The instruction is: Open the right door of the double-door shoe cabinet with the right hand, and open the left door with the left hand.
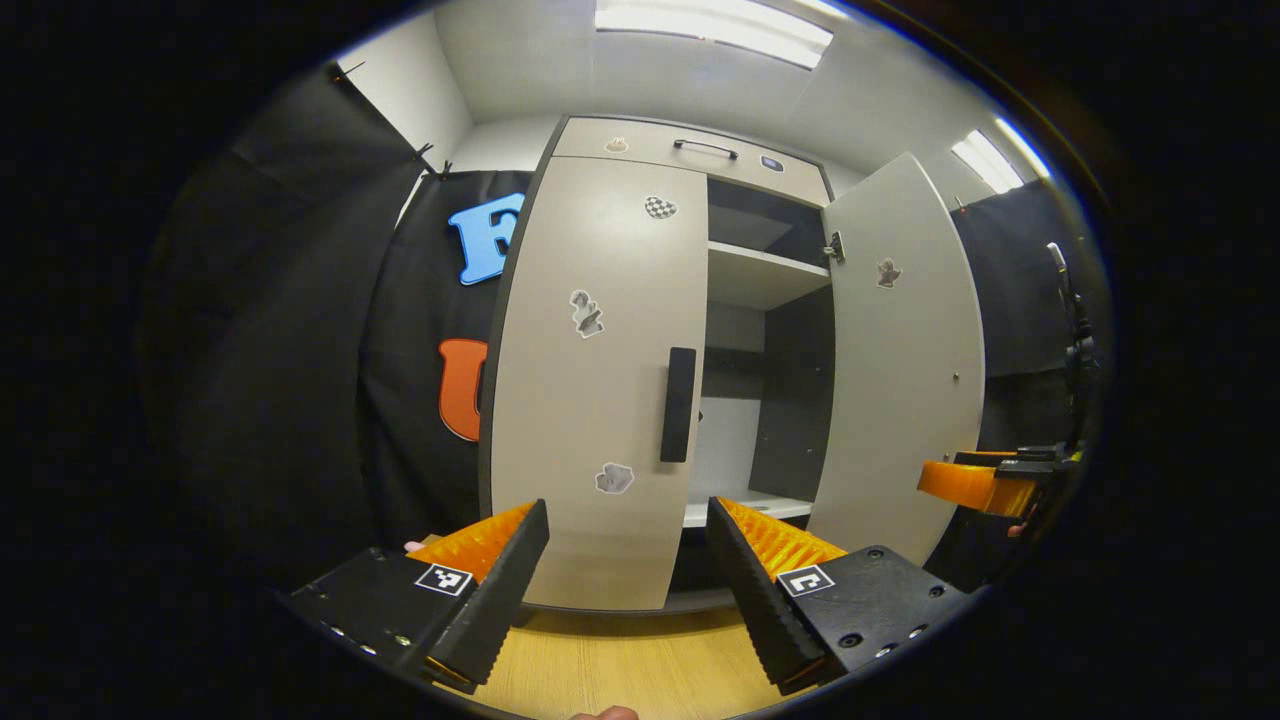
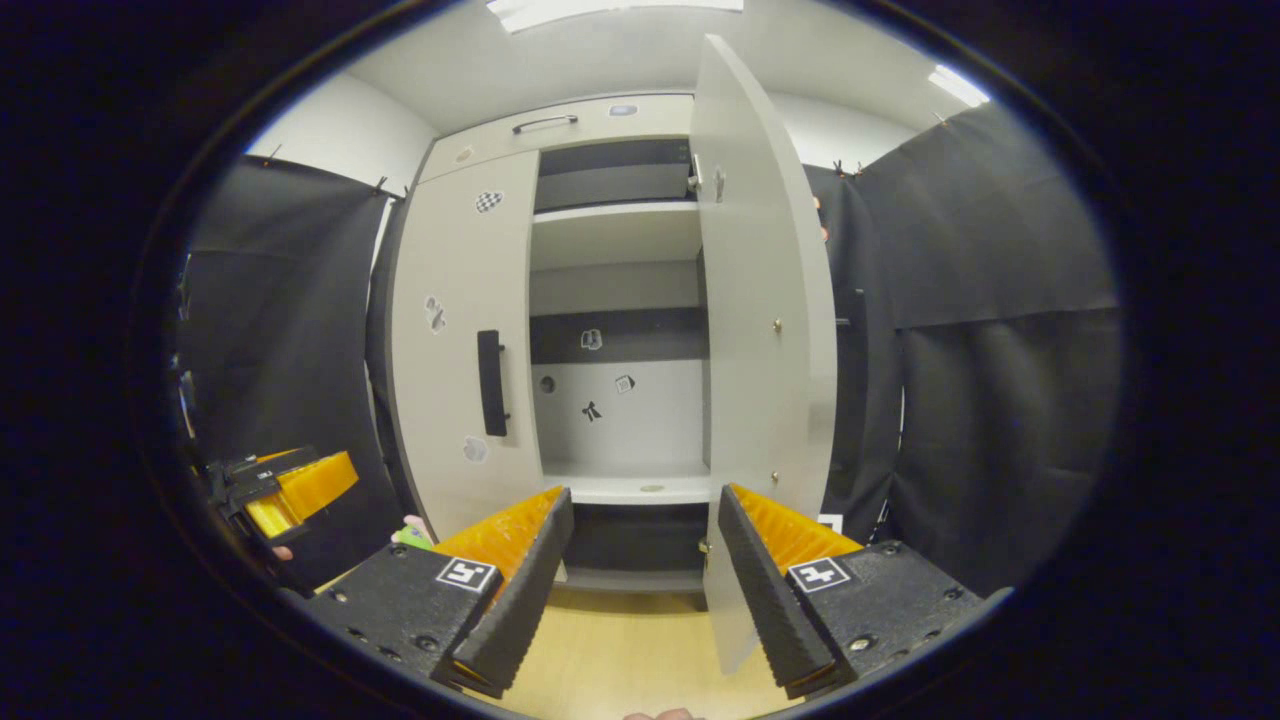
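Right door [image 1: 905, 350] open, left door [image 1: 600, 380] shut. Left gripper [image 1: 628, 560] released, below handle [image 1: 678, 404]: raise, clench handle squarely, pull outward. Right gripper [image 2: 640, 560] released.

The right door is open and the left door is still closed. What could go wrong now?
1. The left gripper is open and short of the left door's handle; a poorly aimed approach could hit the panel instead.
2. The open right door stands close beside the right gripper, which might bump its edge when it moves.
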`<state>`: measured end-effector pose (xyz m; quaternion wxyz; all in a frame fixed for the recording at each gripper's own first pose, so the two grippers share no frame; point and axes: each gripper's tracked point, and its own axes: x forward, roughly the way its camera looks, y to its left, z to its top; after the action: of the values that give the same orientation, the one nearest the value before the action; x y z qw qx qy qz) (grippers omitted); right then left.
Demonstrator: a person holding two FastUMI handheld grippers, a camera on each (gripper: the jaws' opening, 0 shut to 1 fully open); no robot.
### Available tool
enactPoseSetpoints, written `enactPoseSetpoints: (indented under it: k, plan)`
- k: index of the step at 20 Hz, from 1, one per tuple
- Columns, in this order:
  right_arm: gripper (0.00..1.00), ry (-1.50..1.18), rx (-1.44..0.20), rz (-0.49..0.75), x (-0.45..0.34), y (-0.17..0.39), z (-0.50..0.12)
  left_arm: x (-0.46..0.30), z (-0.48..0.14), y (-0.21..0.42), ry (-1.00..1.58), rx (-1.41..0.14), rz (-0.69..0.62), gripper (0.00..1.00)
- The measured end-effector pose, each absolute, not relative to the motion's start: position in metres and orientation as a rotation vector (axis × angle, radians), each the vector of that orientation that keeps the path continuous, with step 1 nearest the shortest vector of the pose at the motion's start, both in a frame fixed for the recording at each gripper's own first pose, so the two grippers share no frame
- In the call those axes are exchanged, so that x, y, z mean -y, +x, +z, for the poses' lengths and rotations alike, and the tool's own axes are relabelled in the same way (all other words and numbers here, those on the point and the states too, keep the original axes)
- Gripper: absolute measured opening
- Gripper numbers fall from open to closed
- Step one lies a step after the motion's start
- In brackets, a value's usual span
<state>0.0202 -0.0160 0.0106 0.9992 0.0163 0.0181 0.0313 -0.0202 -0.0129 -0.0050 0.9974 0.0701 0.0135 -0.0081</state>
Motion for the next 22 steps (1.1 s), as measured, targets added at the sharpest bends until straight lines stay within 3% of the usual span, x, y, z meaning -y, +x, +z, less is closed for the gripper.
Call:
enactPoseSetpoints:
  k: [12,22]
  plan:
    - [0.92,-0.025,-0.009,0.076,0.01,0.004,0.014,0.063,0.043,0.091,0.226,0.05,-0.084,0.95]
    - [0.92,-0.029,-0.003,0.01,0.038,-0.003,0.013,0.067,-0.008,0.187,0.236,-0.081,-0.05,0.95]
